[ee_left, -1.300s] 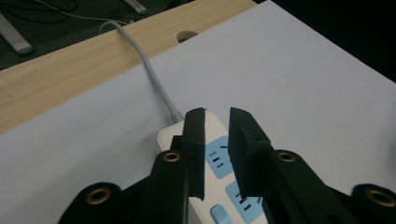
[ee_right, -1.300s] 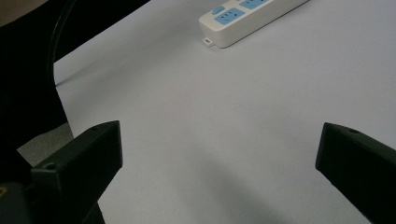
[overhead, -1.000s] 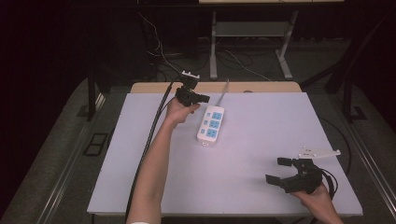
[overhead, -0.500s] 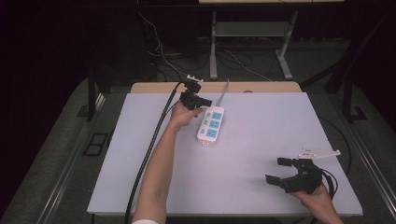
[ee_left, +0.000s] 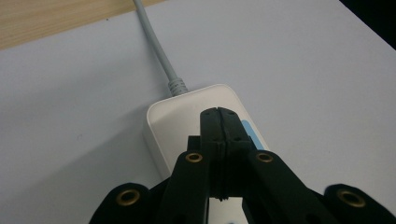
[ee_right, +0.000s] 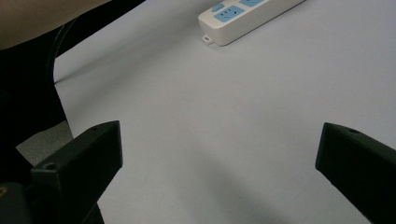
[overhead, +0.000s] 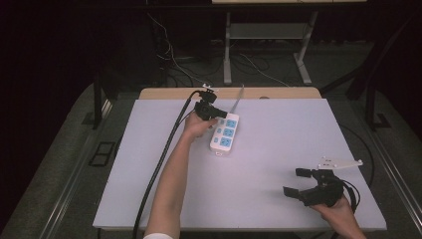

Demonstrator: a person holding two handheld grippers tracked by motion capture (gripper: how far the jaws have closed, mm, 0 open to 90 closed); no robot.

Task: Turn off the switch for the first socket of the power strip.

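Hovering with jaws pressed together, the left gripper [overhead: 215, 110] sits over the power strip's [overhead: 224, 133] cord end, while the wide-open right gripper [overhead: 297, 182] waits well apart.

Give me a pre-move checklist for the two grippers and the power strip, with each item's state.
1. Left gripper fingers closed together above the power strip: ok.
2. Left fingers actually touching the strip: cannot tell.
3. Right gripper open, holding nothing: ok.
4. Right gripper well apart from the strip, near the table's front right: ok.
5. Strip lying flat, sockets up: ok.
6. Strip's grey cord running off the far edge, free of both grippers: ok.
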